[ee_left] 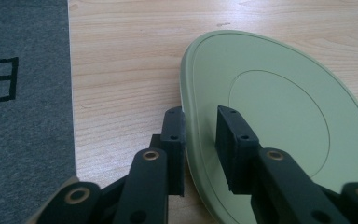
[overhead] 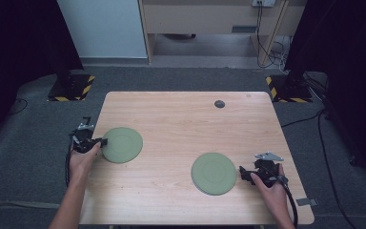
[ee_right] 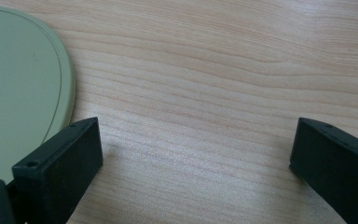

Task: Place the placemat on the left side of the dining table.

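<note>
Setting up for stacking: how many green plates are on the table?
2. One green plate lies at the table's left, its rim between the left claw jaws; the other plate lies right of centre, beside the open right claw.

From my station I see a light wood-grain counter (overhead: 171,119) with rounded corners, standing on grey carpet, and a small dark round spot (overhead: 219,104) set into its far side. Two flat, pale green round plates lie on it, well apart: one plate (overhead: 122,144) near the left edge, whose rim looks raised off the wood at its near side in the left gripper view, and a second plate (overhead: 214,173) toward the near right, resting flat. Between and around them I see only bare wood.
</note>
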Demonstrator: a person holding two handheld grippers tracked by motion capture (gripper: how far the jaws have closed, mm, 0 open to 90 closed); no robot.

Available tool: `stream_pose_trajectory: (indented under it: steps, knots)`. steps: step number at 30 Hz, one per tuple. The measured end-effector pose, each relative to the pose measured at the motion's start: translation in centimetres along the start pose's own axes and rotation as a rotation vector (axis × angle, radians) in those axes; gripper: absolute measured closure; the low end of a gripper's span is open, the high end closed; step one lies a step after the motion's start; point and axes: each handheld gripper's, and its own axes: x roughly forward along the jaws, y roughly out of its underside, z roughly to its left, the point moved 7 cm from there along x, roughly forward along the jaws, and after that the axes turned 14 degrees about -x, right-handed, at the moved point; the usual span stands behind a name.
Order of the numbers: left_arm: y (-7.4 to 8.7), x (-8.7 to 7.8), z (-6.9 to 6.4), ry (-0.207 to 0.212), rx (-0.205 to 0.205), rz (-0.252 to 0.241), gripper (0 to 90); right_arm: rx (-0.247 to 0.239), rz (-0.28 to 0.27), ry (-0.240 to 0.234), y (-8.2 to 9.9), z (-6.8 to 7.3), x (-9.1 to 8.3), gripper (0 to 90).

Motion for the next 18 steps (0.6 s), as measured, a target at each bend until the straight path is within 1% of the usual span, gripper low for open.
stream_pose_trajectory:
  steps: [1,2,3,4,5,8,9,10,11,12,13,15,18]
  knots:
    - [0.0,0.0,0.1,-0.013,0.004,-0.004,66.4,-0.001,0.000,0.001,0.0,0.0,0.0,2.5]
    - [-0.1,-0.1,0.2,-0.019,0.008,-0.011,66.4,-0.001,0.000,0.001,0.0,0.0,0.0,2.5]
    - [-0.2,-0.1,0.2,-0.017,0.005,-0.014,63.6,0.000,0.000,0.000,0.0,0.0,0.0,2.5]
    - [-0.3,-0.2,0.3,-0.019,0.000,-0.017,59.4,-0.001,0.000,0.000,0.0,0.0,0.0,2.4]
    - [-0.3,-0.2,0.4,-0.026,-0.001,-0.020,50.1,-0.002,0.000,0.000,0.0,0.0,0.0,2.3]
    - [-0.5,-0.5,0.2,-0.027,0.001,-0.029,39.3,-0.001,0.001,0.000,0.0,0.0,0.0,2.3]
    - [-0.6,-0.5,0.1,-0.028,0.002,-0.034,39.3,-0.003,0.000,0.000,0.0,0.0,0.0,2.3]
    - [-0.7,-0.5,-0.1,-0.024,0.005,-0.035,34.7,-0.003,0.000,0.000,0.0,0.0,0.0,2.3]
    - [-0.8,-0.5,-0.6,-0.024,0.023,-0.035,27.5,-0.004,0.000,0.000,0.0,0.0,0.0,2.2]
    - [-0.8,-0.5,-0.6,-0.024,0.023,-0.035,24.5,-0.004,0.000,0.000,0.0,0.0,0.0,2.2]
    - [-0.9,-0.5,-0.9,-0.020,0.030,-0.036,24.5,-0.004,0.000,0.000,0.0,0.0,0.0,2.2]
    - [-1.1,-0.4,-1.5,0.000,0.032,-0.032,18.6,-0.003,0.000,0.000,0.0,0.0,0.0,2.2]
    - [-1.2,-0.1,-2.2,-0.002,0.043,-0.023,11.7,-0.003,0.000,0.000,0.0,0.0,0.0,2.2]
